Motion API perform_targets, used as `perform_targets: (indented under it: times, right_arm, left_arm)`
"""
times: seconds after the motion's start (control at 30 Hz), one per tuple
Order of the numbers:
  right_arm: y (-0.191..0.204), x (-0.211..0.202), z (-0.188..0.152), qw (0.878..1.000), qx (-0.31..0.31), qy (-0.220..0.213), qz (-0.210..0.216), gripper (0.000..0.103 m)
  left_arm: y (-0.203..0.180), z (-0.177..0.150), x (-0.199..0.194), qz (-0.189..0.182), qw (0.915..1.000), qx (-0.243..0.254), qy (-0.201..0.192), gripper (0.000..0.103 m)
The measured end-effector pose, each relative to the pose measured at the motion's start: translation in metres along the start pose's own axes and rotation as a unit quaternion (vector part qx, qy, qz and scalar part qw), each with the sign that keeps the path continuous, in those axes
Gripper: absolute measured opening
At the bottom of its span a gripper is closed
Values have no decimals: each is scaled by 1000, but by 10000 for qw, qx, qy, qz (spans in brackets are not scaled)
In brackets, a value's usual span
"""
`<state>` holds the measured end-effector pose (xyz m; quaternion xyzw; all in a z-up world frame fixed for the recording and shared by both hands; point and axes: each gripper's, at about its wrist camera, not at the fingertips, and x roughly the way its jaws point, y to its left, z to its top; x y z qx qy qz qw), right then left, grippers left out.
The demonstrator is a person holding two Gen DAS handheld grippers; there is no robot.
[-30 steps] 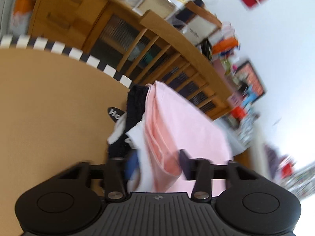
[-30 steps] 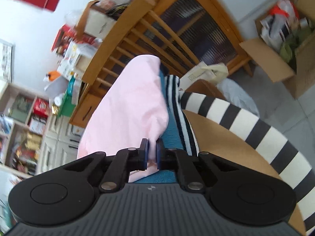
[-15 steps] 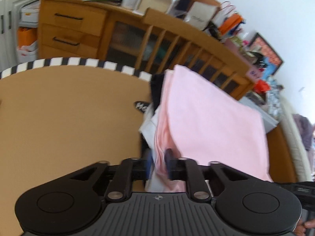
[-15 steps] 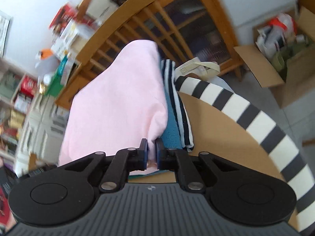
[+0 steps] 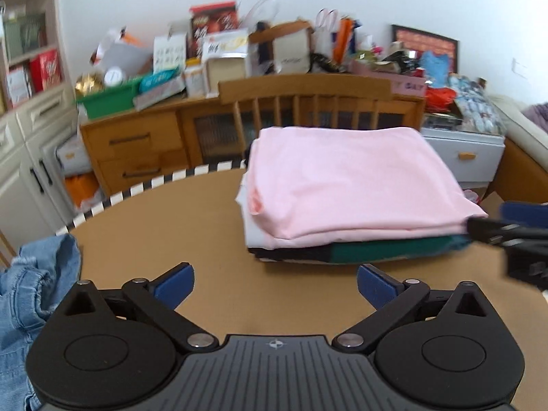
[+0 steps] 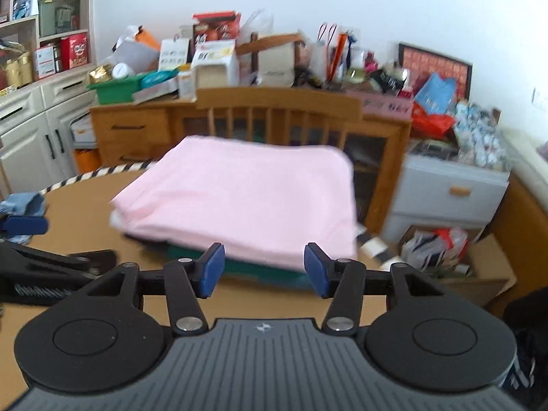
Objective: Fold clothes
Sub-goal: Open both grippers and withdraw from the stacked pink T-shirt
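A folded pink garment (image 5: 346,185) lies on top of a stack of folded clothes, with a teal piece (image 5: 390,248) and a dark one under it, on the round brown table (image 5: 191,233). It also shows in the right wrist view (image 6: 246,195). My left gripper (image 5: 274,282) is open and empty, just in front of the stack. My right gripper (image 6: 262,269) is open and empty at the stack's near right edge; it shows in the left wrist view (image 5: 513,229). A crumpled pair of blue jeans (image 5: 27,294) lies at the table's left.
A wooden chair back (image 5: 318,99) stands behind the table, with a cluttered wooden sideboard (image 5: 137,144) behind it. A pale blue drawer unit (image 6: 452,191) and a cardboard box (image 6: 479,274) stand on the floor at the right. White cupboards (image 5: 24,171) are at the left.
Both grippers have let go of the pink garment and opened. They have drawn back and levelled out, and the garment now lies flat on the stack.
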<state>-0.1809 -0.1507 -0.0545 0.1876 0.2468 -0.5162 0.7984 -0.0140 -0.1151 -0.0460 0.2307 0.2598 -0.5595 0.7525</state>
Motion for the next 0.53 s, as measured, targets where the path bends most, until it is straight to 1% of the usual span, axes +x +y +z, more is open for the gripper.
perform_targets:
  times: [0.03,0.1,0.17,0.33,0.47,0.53]
  right_arm:
    - [2,-5,-2,10000,44,27,12,54]
    - [5,-18,-4,9999,98,26,-23,62]
    - [7,-29,-4,9999,128,-4,-101,65]
    - [7,-48,-5,9997,162,-95,-164,67]
    - [6,-56,-7,9997,173,-84,-142,68]
    - [5,-58,-7,9997,201,-64,-158,71]
  left_arm:
    - [-1,-1,-5,-9,10000,-32,-15,103]
    - [-3,-4,-14,-26,9999,-97,-45,103]
    - [-5,-6,-23,-43,9998,-162,-74,103]
    - [-7,-9,-41,-40,9992,-369,-118,103]
    - [-9,-9,-51,-145,9988,-451,-145,103]
    - [-12,-9,-55,-176,9987,-456,-160,103]
